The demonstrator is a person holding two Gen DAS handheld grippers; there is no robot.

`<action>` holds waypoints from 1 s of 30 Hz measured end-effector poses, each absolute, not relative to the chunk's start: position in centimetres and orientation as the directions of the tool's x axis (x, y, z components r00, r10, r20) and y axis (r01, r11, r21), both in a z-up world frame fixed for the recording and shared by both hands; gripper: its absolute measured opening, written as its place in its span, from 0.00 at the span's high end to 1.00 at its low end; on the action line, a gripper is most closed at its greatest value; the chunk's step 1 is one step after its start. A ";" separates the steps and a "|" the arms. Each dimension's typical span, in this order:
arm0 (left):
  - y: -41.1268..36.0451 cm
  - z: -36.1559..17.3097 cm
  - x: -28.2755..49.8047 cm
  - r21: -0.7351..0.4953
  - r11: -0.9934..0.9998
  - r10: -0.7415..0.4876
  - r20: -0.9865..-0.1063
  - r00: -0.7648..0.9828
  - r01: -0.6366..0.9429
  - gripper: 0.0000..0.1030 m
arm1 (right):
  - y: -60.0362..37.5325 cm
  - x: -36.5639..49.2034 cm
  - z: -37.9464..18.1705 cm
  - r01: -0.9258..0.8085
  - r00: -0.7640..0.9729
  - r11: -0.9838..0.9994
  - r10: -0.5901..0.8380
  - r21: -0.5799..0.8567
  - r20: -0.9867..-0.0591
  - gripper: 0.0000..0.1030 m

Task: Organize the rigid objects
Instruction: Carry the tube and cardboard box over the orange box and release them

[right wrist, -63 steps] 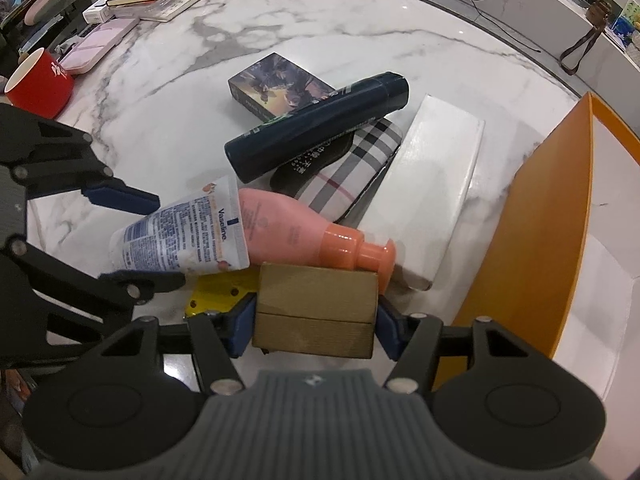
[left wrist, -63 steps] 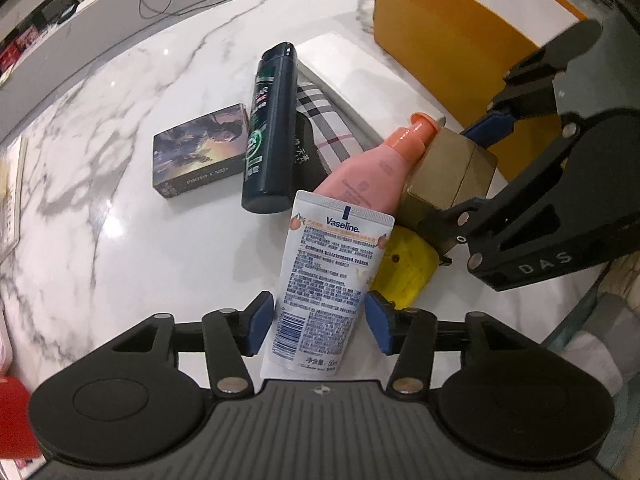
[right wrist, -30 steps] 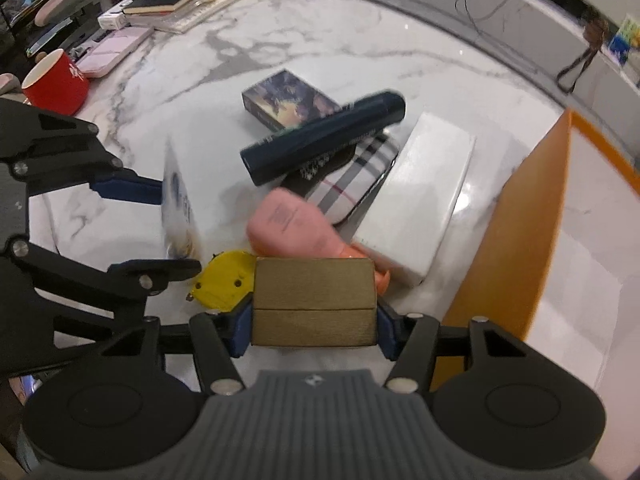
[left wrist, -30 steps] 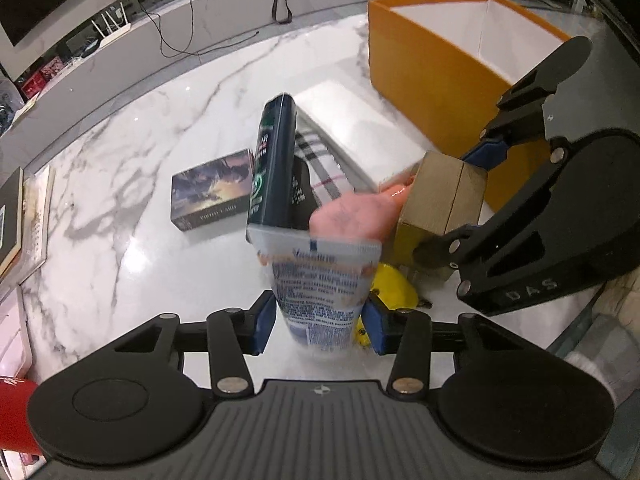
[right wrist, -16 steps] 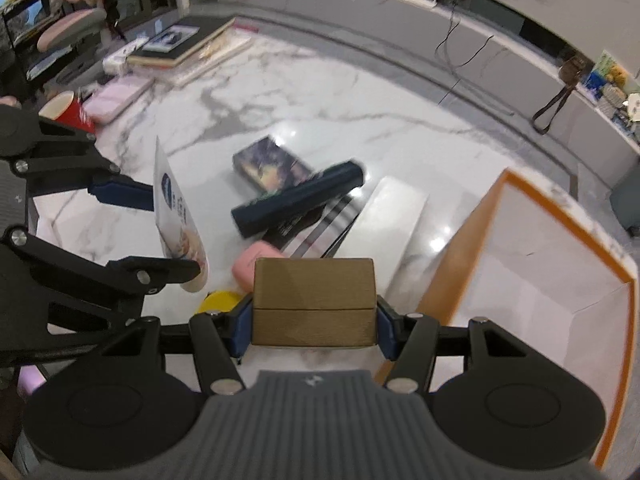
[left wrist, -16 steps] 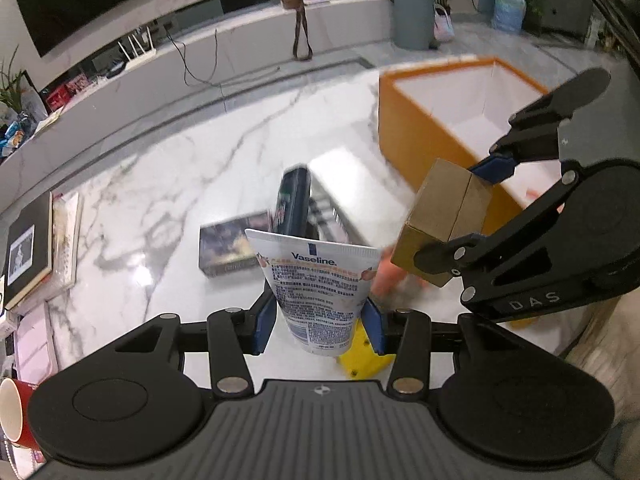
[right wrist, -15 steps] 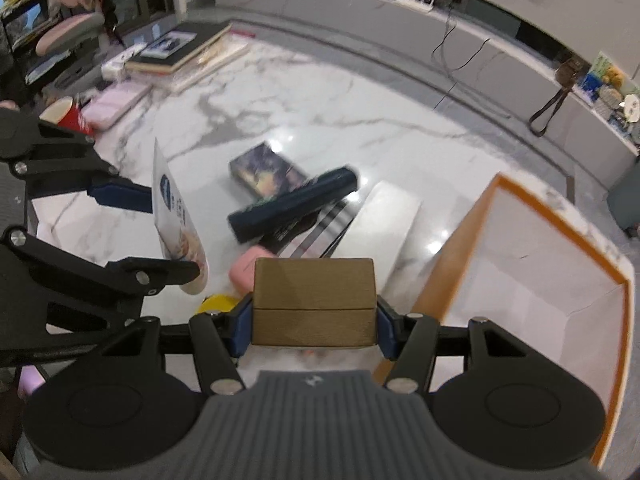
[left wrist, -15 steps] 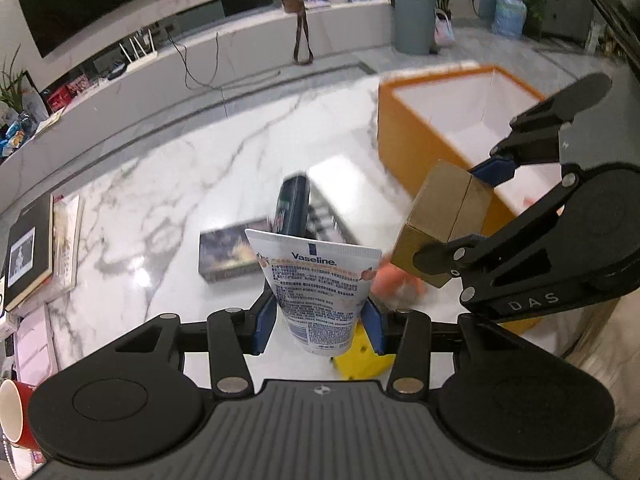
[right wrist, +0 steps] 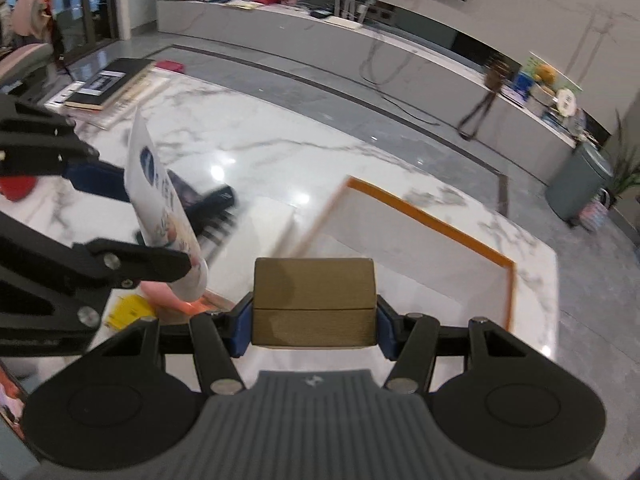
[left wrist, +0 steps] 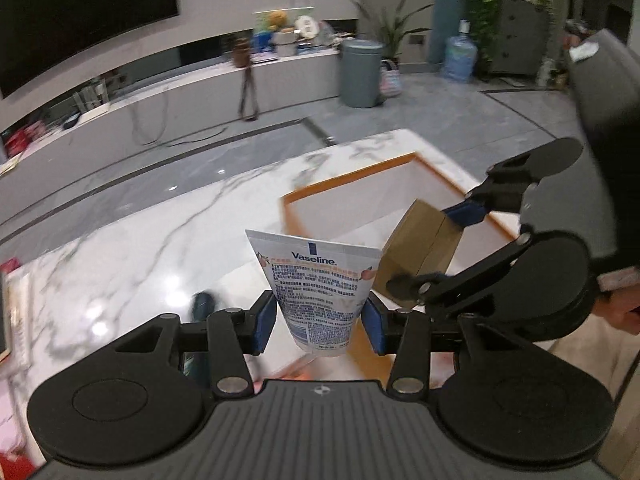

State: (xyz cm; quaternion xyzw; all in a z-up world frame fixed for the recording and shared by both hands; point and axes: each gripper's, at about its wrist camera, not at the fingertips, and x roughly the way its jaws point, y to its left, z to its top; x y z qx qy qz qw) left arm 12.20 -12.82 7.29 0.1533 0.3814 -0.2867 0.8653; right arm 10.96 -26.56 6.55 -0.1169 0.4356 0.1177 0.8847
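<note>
Left gripper (left wrist: 319, 322) pinches tube (left wrist: 320, 280) low near cap, aloft beside bin (left wrist: 496, 224); right gripper (right wrist: 314, 330) clamps box (right wrist: 315, 304) above bin (right wrist: 440, 224) edge; risks: tube slipping out, box clipping rim, grippers colliding.

Black claw (left wrist: 320, 328) with 2 blue pads (left wrist: 265, 322), silver screws.

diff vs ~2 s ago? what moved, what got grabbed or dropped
Both items are lifted off the marble table: the left gripper raised the Vaseline tube, the right gripper raised the gold box, both toward the orange box. Nothing was newly grabbed or released; both grips are unchanged. The dark bottle and yellow item stayed on the table.
</note>
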 end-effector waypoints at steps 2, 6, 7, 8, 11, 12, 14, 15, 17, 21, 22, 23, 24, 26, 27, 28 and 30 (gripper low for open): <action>-14.2 7.1 12.3 0.038 0.777 -0.395 -0.747 0.535 0.628 0.49 | -28.0 10.9 6.2 -0.286 0.588 0.952 0.086 -0.107 -0.805 0.43; -16.5 6.2 13.2 0.007 0.761 -0.424 -0.752 0.505 0.649 0.49 | -30.2 11.2 5.1 -0.244 0.574 0.964 0.060 -0.101 -0.816 0.43; -17.0 5.9 13.4 0.005 0.756 -0.427 -0.754 0.499 0.654 0.49 | -30.6 11.4 4.7 -0.235 0.570 0.967 0.055 -0.098 -0.820 0.43; -17.4 5.6 13.7 0.003 0.753 -0.428 -0.758 0.493 0.658 0.49 | -30.9 11.5 4.5 -0.229 0.566 0.969 0.054 -0.095 -0.823 0.43; -18.2 4.7 14.6 0.004 0.752 -0.419 -0.769 0.482 0.659 0.49 | -31.5 12.4 3.4 -0.216 0.557 0.973 0.049 -0.087 -0.829 0.43; -18.4 4.4 14.8 0.003 0.752 -0.418 -0.771 0.481 0.659 0.49 | -31.7 12.8 3.0 -0.213 0.553 0.974 0.053 -0.079 -0.832 0.43; -18.7 3.9 15.5 -0.002 0.753 -0.416 -0.776 0.474 0.658 0.49 | -32.1 13.4 2.3 -0.208 0.543 0.976 0.063 -0.062 -0.837 0.43; -19.0 3.8 15.5 -0.003 0.754 -0.415 -0.778 0.472 0.657 0.49 | -32.2 13.7 1.9 -0.206 0.539 0.977 0.064 -0.058 -0.840 0.43; -19.4 3.4 15.9 -0.002 0.754 -0.410 -0.782 0.469 0.657 0.49 | -32.3 14.2 1.1 -0.204 0.529 0.978 0.068 -0.049 -0.846 0.43; -19.6 2.1 16.5 -0.002 0.754 -0.395 -0.800 0.451 0.657 0.49 | -32.5 15.0 -0.6 -0.208 0.503 0.978 0.086 -0.024 -0.860 0.43; -19.7 1.7 16.7 0.000 0.751 -0.391 -0.805 0.445 0.660 0.49 | -32.5 15.2 -1.0 -0.211 0.497 0.977 0.092 -0.018 -0.863 0.43; -19.7 1.3 16.8 0.003 0.749 -0.387 -0.810 0.441 0.663 0.49 | -32.4 15.3 -1.6 -0.218 0.489 0.976 0.097 -0.013 -0.867 0.43; -19.7 1.0 16.9 0.003 0.746 -0.385 -0.814 0.435 0.666 0.49 | -32.3 15.4 -2.0 -0.223 0.482 0.975 0.101 -0.011 -0.870 0.43; -19.6 0.3 17.0 0.005 0.742 -0.378 -0.823 0.424 0.670 0.49 | -32.1 15.8 -2.9 -0.233 0.467 0.973 0.109 -0.003 -0.878 0.43; -19.6 -0.1 17.1 0.009 0.740 -0.372 -0.827 0.421 0.672 0.49 | -32.0 15.9 -3.4 -0.235 0.458 0.972 0.112 0.001 -0.882 0.43; -19.5 -0.3 17.1 0.009 0.734 -0.375 -0.828 0.417 0.679 0.49 | -32.0 16.0 -3.8 -0.238 0.451 0.971 0.116 0.006 -0.885 0.43; -19.4 -0.5 17.0 0.006 0.723 -0.380 -0.831 0.405 0.691 0.49 | -31.8 16.1 -4.5 -0.244 0.437 0.970 0.121 0.011 -0.891 0.43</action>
